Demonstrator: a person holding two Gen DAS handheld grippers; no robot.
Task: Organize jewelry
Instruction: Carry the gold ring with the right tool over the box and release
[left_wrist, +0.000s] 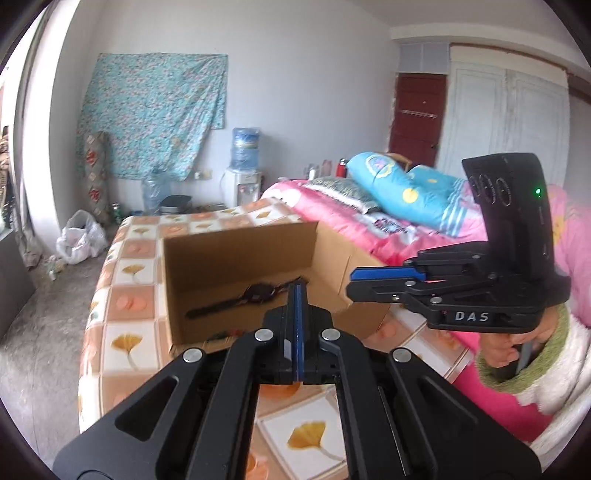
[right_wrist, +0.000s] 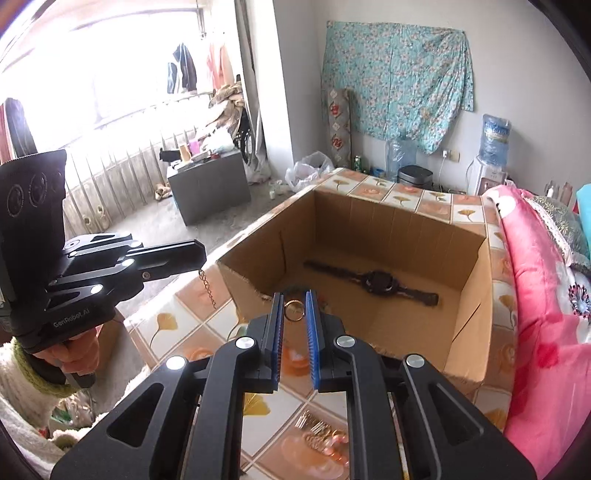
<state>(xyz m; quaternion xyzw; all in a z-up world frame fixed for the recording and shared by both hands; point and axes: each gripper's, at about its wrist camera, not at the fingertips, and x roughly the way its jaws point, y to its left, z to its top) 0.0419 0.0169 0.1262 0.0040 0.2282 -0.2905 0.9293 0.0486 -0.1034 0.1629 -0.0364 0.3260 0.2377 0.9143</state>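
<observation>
Right gripper (right_wrist: 294, 308) fingers pinch small gold ring (right_wrist: 294, 309) at open brown cardboard box (right_wrist: 469, 314) near edge; left gripper (right_wrist: 199, 256) fingers clamped on thin chain (right_wrist: 207, 290); black wristwatch (right_wrist: 373, 282) lies inside.

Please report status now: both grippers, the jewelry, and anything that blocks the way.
Right gripper shut on ring, near box rim. Left gripper shut on chain, beside box. Watch inside box. Nothing blocking.

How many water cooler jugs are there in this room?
2: one blue jug sits on top of the white dispenser by the wall, and a spare jug stands on the floor under the hanging floral cloth. Others may be hidden.
</observation>
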